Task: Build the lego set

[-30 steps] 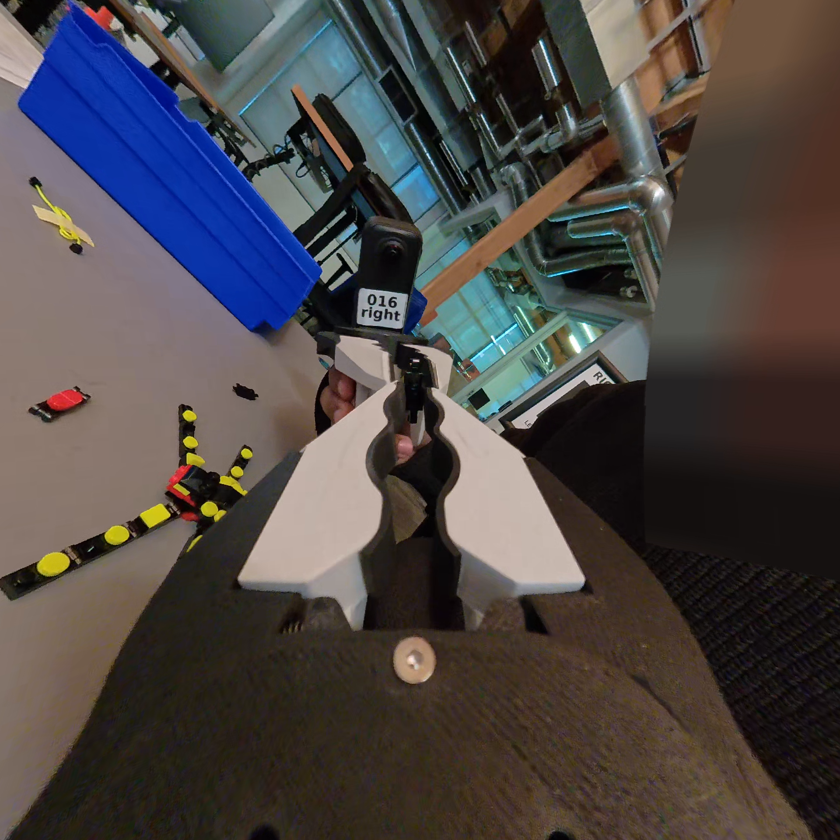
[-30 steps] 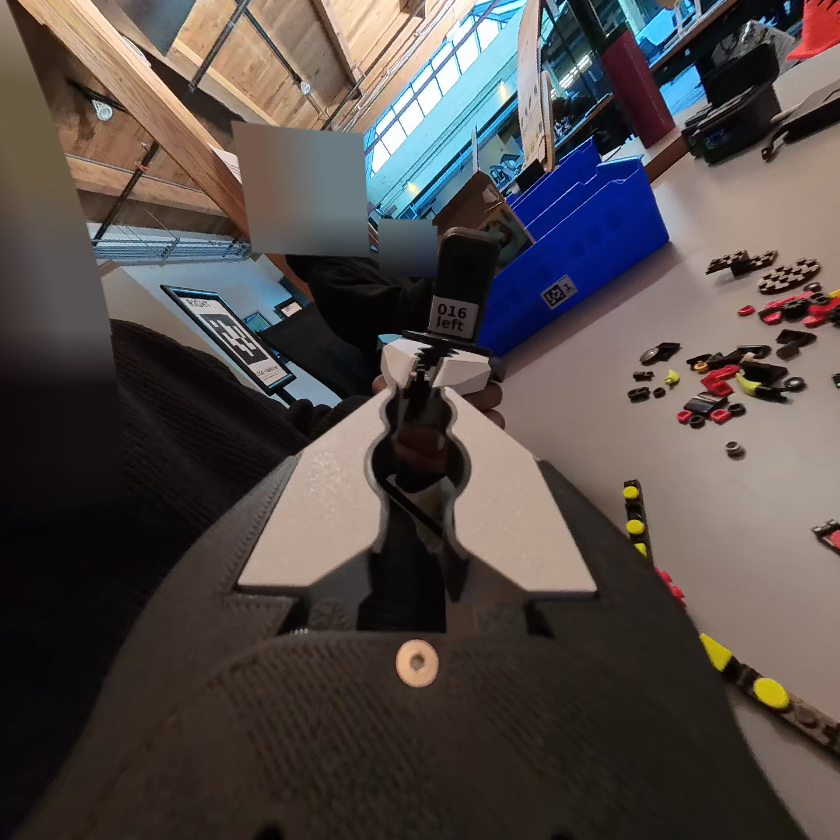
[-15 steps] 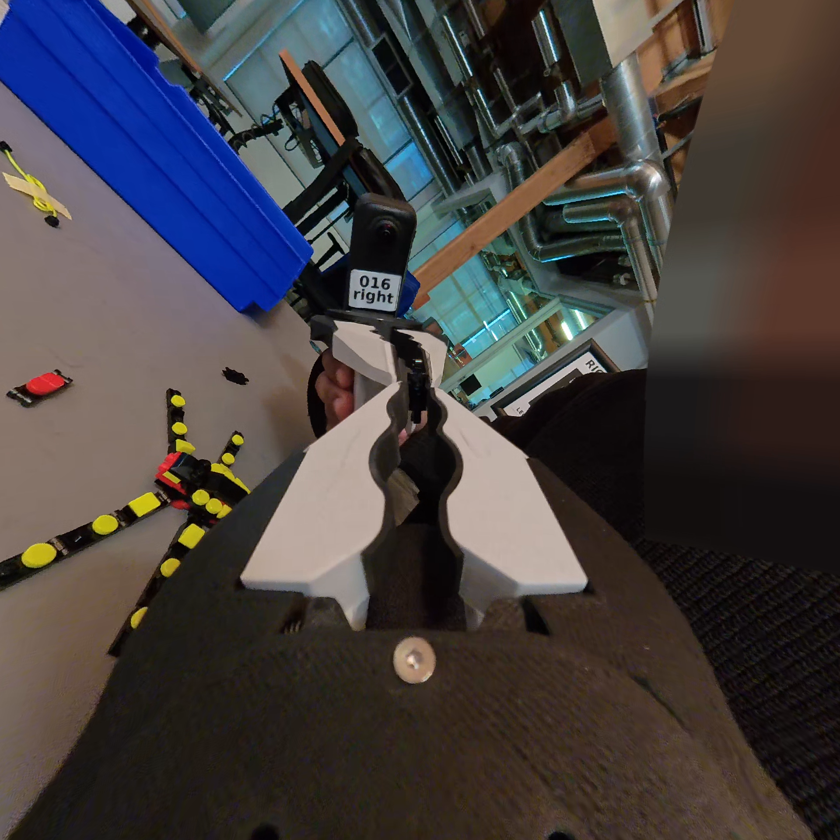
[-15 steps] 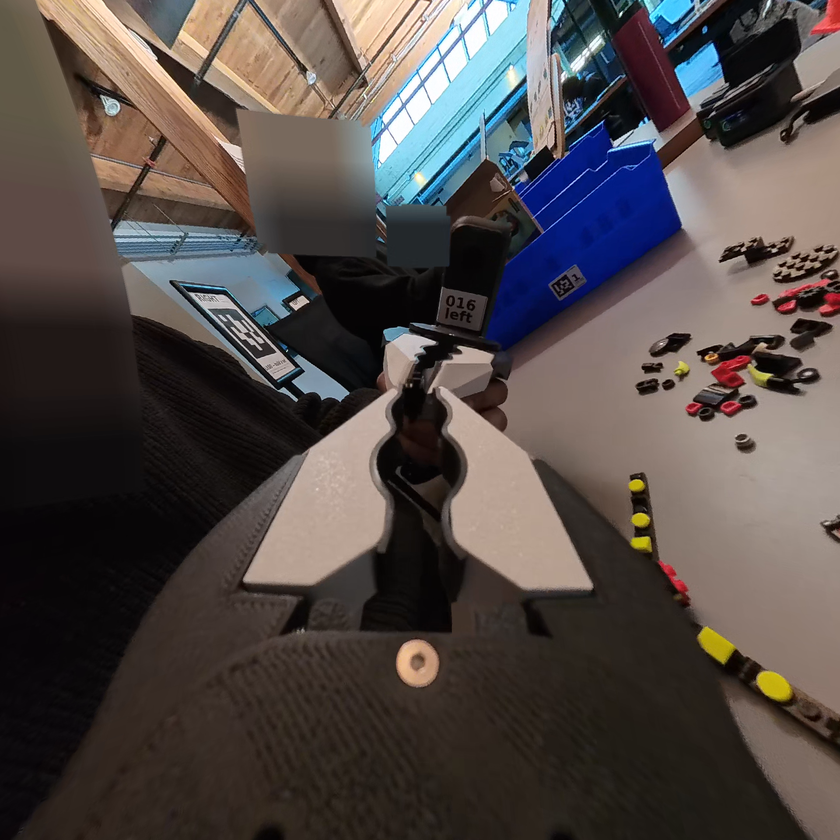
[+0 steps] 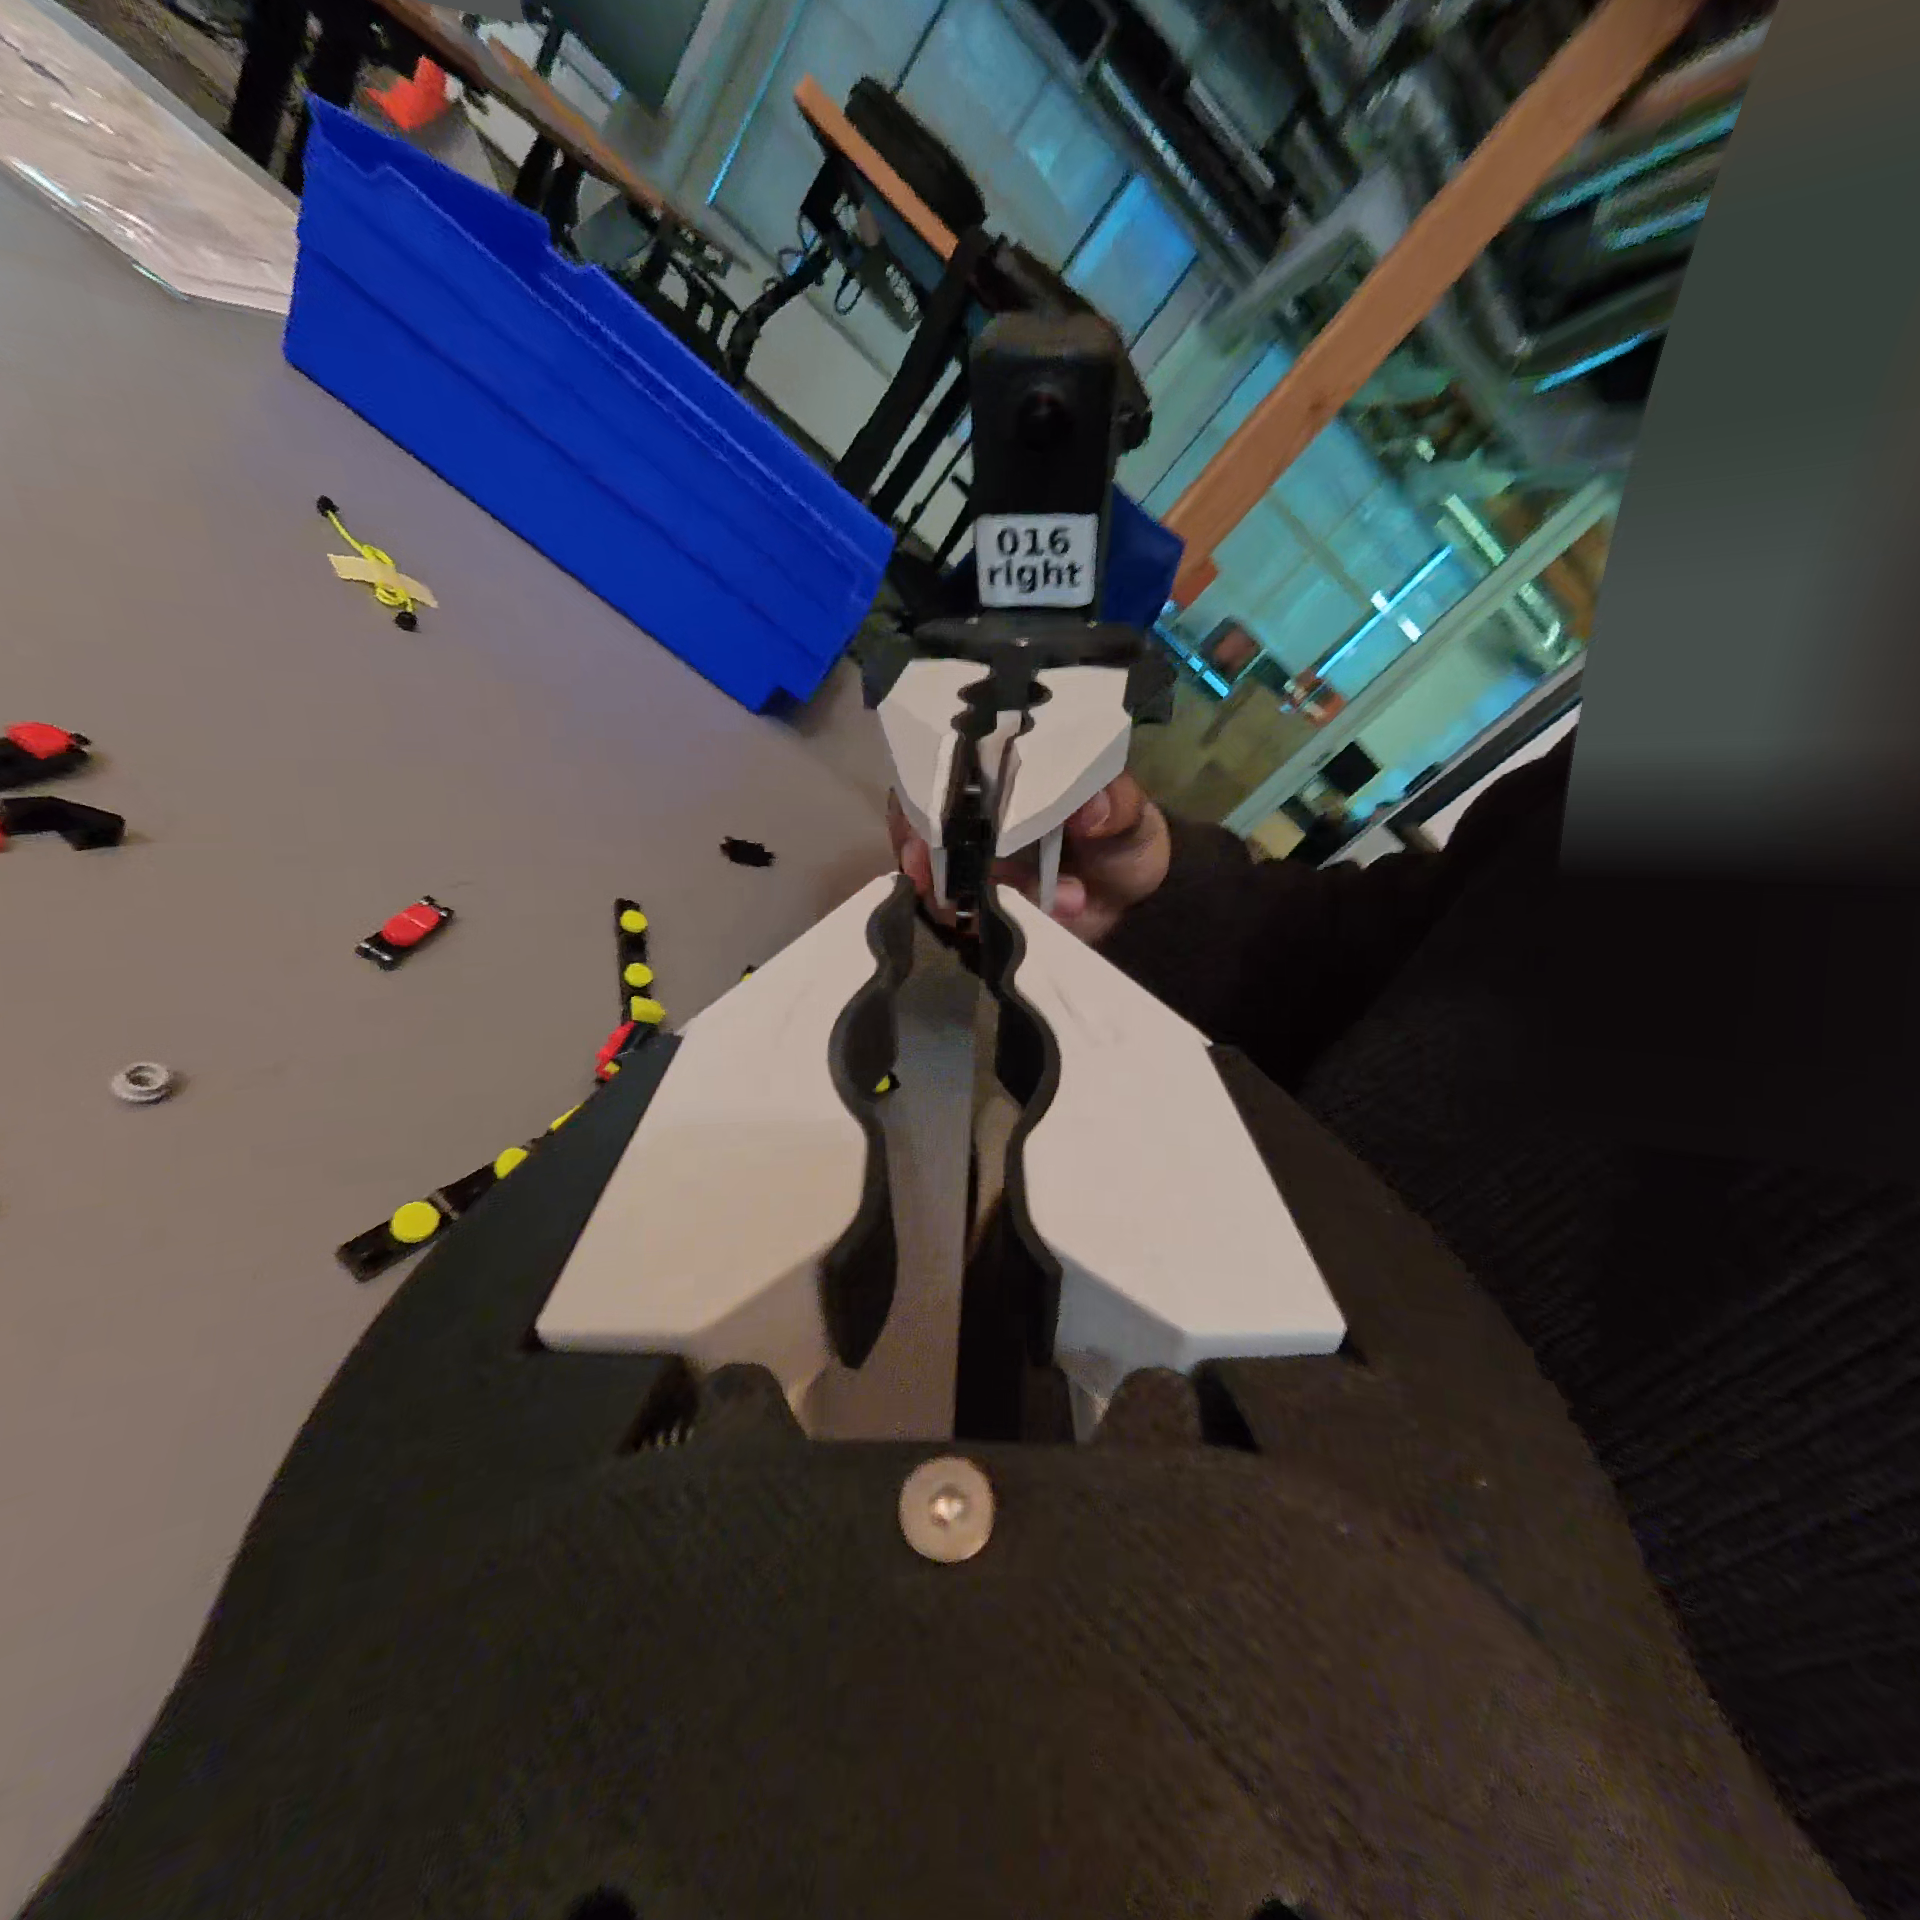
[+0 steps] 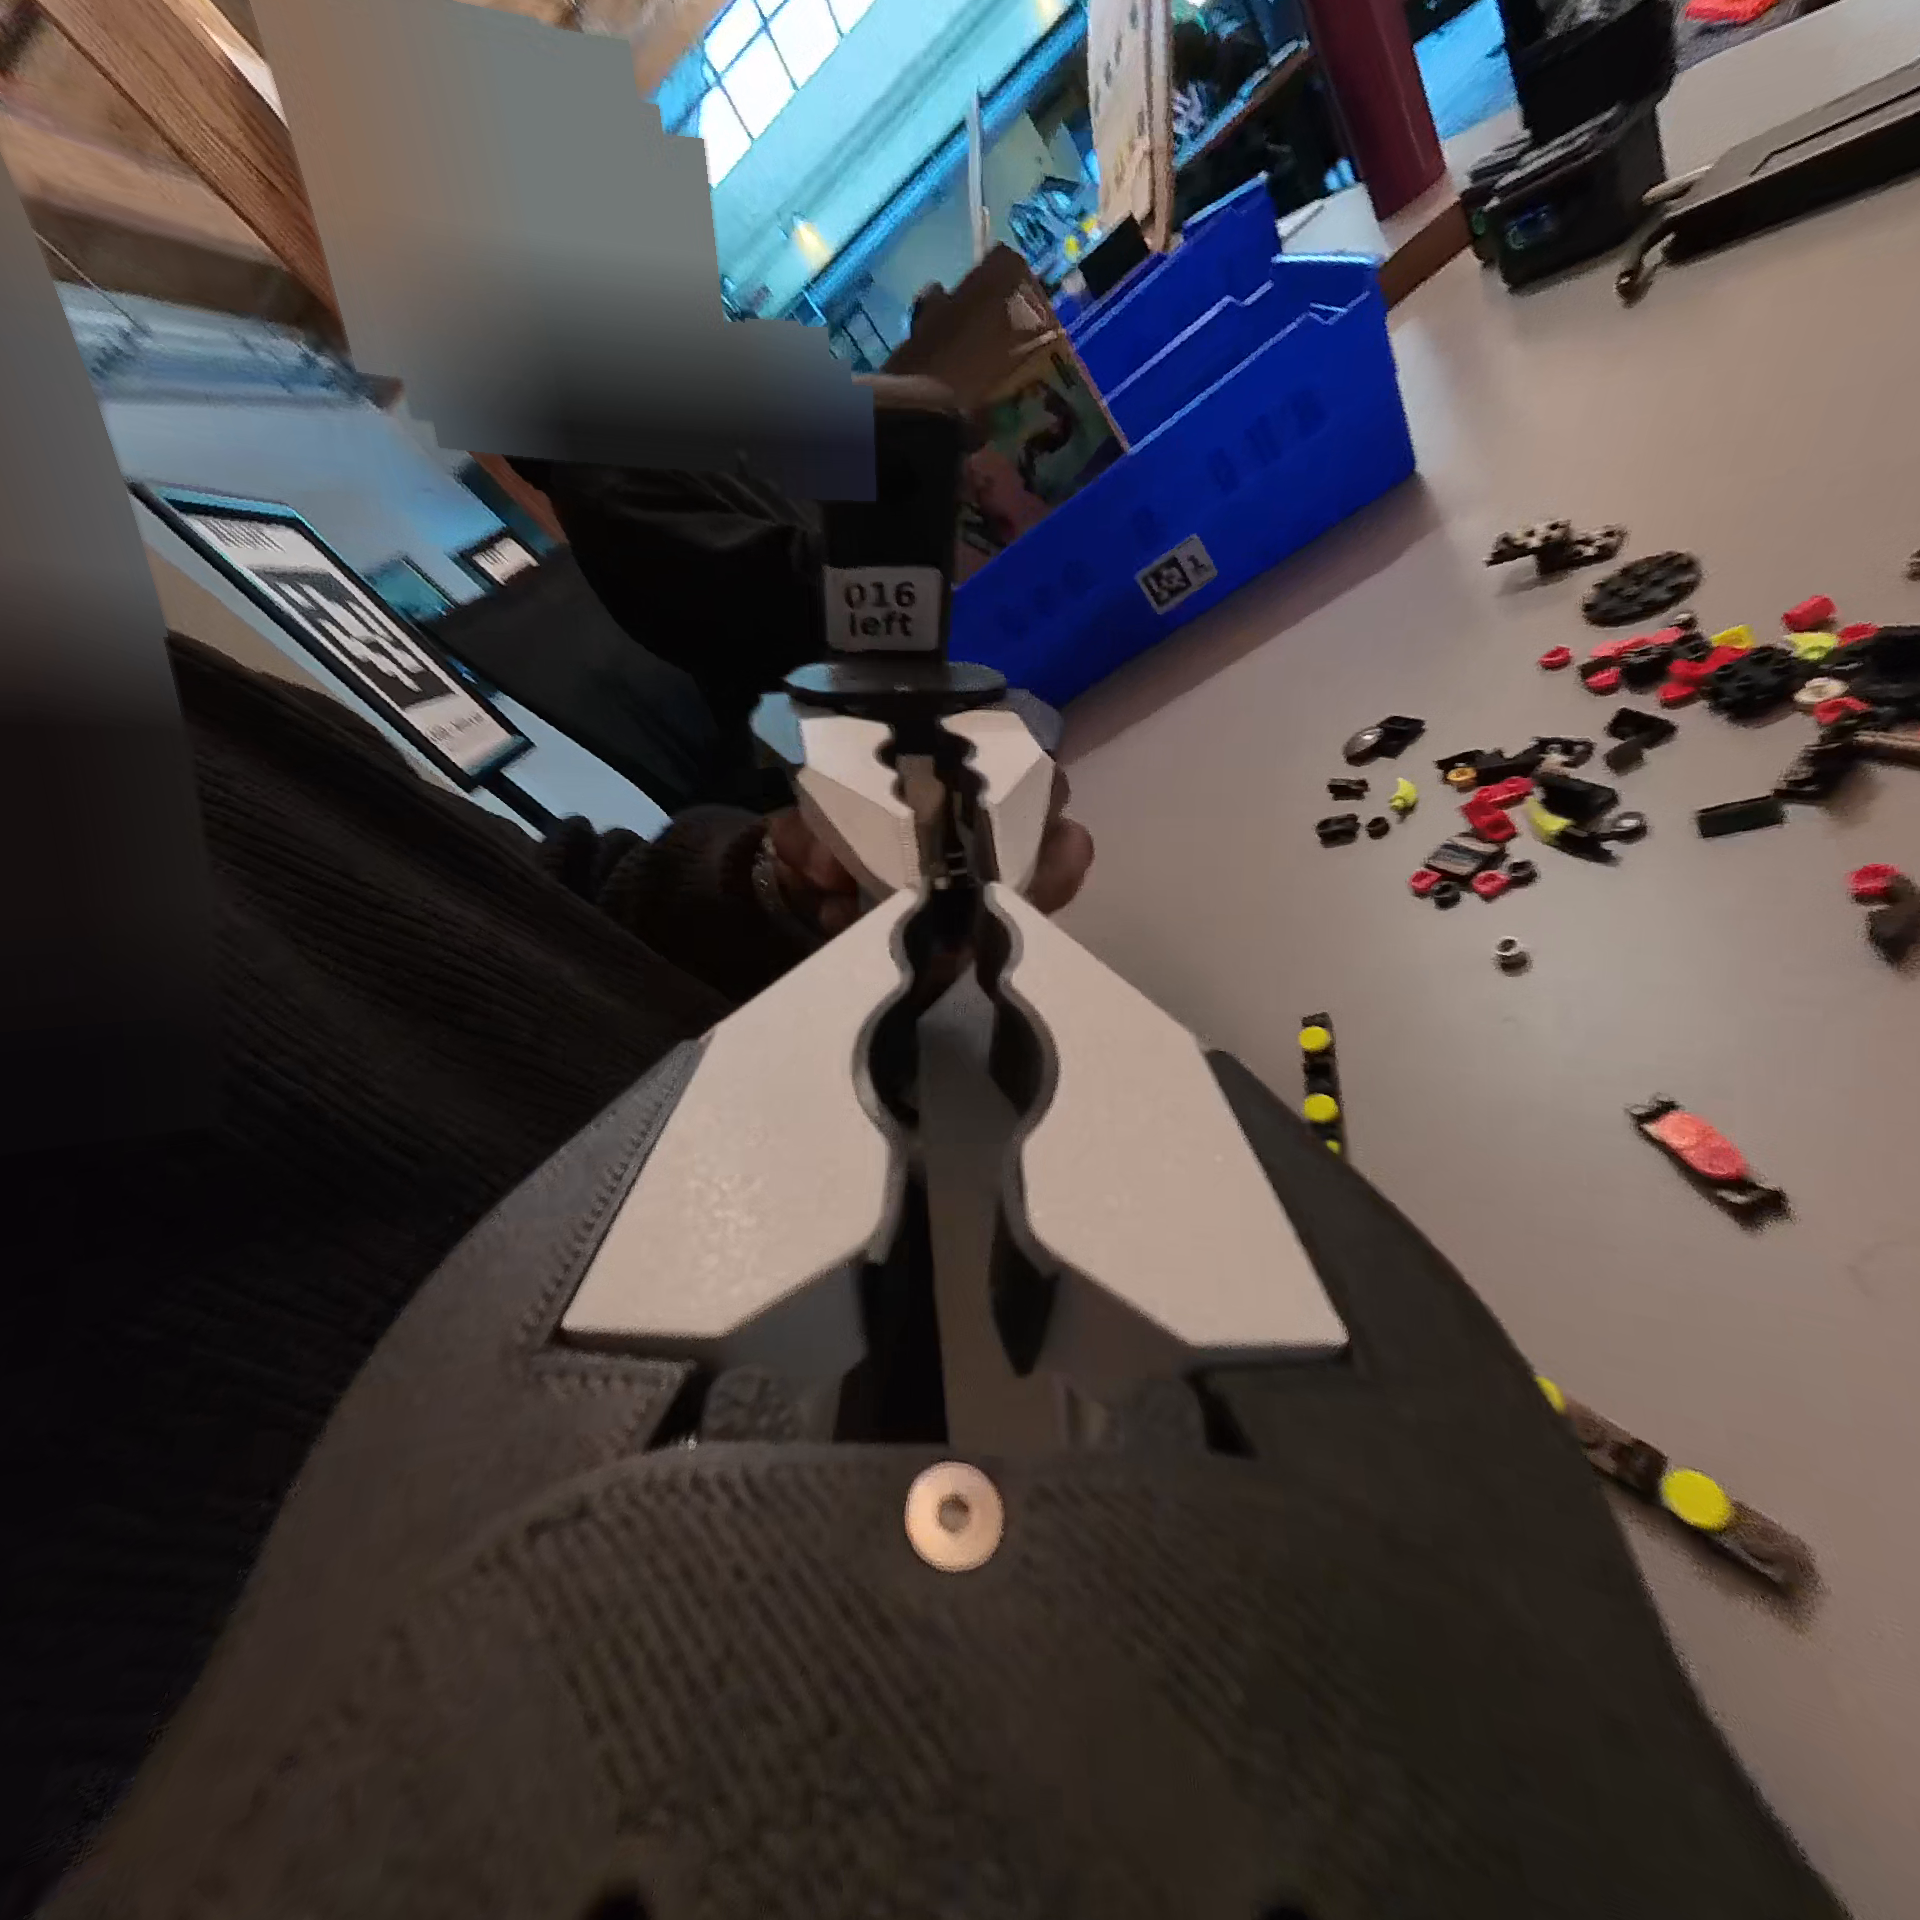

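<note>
My left gripper point(image 5: 954, 906) and my right gripper point(image 6: 951, 914) face each other tip to tip above the grey table's near edge. Each is shut on a small black lego piece, seen in the right gripper's fingers point(image 5: 968, 831) and in the left gripper's fingers point(image 6: 948, 831). I cannot tell whether the two pieces are joined. The right gripper also shows opposite in the left wrist view point(image 5: 982, 873), and the left gripper opposite in the right wrist view point(image 6: 940, 862). The flat lego build of black strips with yellow round tiles point(image 5: 634, 977) point(image 6: 1317, 1081) lies on the table under both.
A blue bin point(image 5: 561, 416) point(image 6: 1195, 520) stands at the table's far side. Loose red, black and yellow pieces point(image 6: 1507, 810) are scattered beyond the build. A red tile on a black plate point(image 5: 405, 928) point(image 6: 1704, 1153), a grey ring point(image 5: 142, 1083) and a taped yellow cord point(image 5: 379, 566) lie nearby. The tips of both grippers are at nearly the same place.
Both grippers have stayed tip to tip and shut. Both views have swung, so more of the table and the loose pieces shows now. The build has not moved.
</note>
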Demonstrator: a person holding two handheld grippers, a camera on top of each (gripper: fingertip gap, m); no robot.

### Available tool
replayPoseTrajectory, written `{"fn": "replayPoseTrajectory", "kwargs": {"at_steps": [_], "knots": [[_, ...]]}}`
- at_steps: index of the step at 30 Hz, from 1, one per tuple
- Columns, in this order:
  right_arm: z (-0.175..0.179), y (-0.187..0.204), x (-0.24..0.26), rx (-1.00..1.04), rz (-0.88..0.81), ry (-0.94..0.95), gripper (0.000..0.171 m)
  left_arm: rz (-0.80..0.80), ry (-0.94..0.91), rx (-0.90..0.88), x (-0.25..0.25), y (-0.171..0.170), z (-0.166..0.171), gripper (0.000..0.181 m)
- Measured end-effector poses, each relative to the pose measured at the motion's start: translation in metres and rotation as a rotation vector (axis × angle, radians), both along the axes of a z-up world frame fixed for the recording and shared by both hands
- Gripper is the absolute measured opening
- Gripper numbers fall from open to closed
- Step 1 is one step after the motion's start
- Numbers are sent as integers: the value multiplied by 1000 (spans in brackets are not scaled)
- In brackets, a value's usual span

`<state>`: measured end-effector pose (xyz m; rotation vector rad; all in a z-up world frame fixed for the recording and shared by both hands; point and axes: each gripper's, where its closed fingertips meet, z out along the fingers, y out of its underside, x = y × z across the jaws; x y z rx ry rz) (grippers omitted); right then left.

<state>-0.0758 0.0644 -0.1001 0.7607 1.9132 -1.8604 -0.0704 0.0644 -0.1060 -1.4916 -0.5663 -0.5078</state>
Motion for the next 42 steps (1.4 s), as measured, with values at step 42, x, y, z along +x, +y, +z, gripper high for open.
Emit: {"fn": "replayPoseTrajectory", "kwargs": {"at_steps": [42], "knots": [[5, -1, -8, 225, -190, 604, 44, -9, -571, 304, -16, -1, 5, 5]]}}
